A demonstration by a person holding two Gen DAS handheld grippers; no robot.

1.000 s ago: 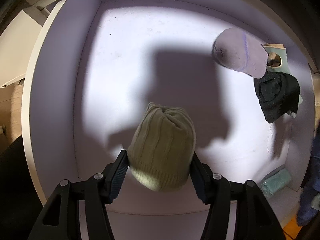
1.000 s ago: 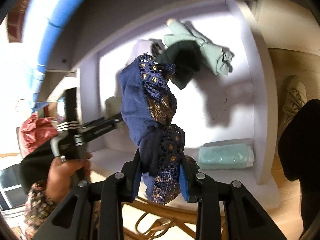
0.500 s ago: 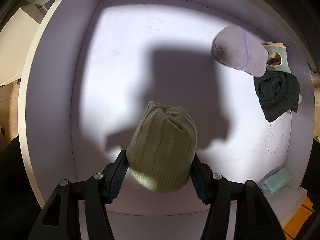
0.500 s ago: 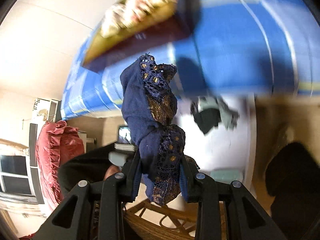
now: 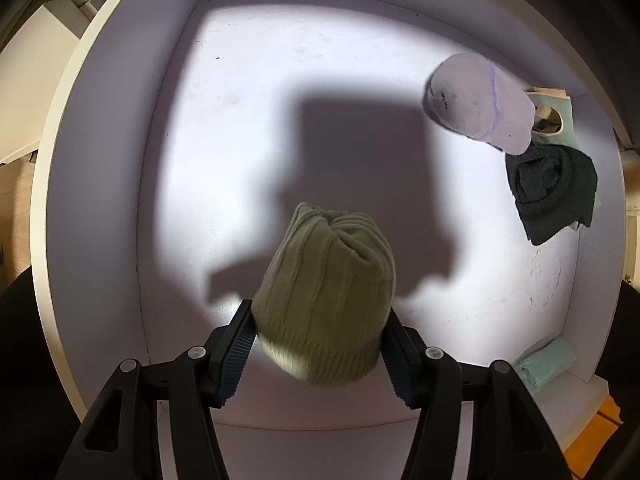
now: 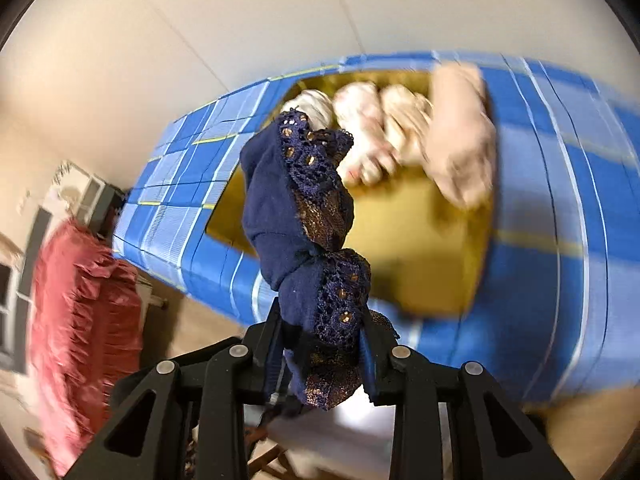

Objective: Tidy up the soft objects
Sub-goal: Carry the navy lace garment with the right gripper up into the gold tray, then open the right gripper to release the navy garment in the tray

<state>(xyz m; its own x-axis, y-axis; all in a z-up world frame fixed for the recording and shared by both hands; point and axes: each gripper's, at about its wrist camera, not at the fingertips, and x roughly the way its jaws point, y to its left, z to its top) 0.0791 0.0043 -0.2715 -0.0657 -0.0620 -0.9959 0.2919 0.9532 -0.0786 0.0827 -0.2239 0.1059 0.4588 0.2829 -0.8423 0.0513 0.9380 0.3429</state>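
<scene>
— where's the navy lace garment against the blue checked bag?

— i've got it clamped in my right tool, its long axis running away along the fingers; the bag's open mouth lies just beyond and to the right, so the right hand is nearer

— and the left?

— left tool clamped on the olive beanie by its cuff, crown pointing down at the white shelf

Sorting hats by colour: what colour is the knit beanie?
Olive green beanie, clearest in the left wrist view.
</scene>
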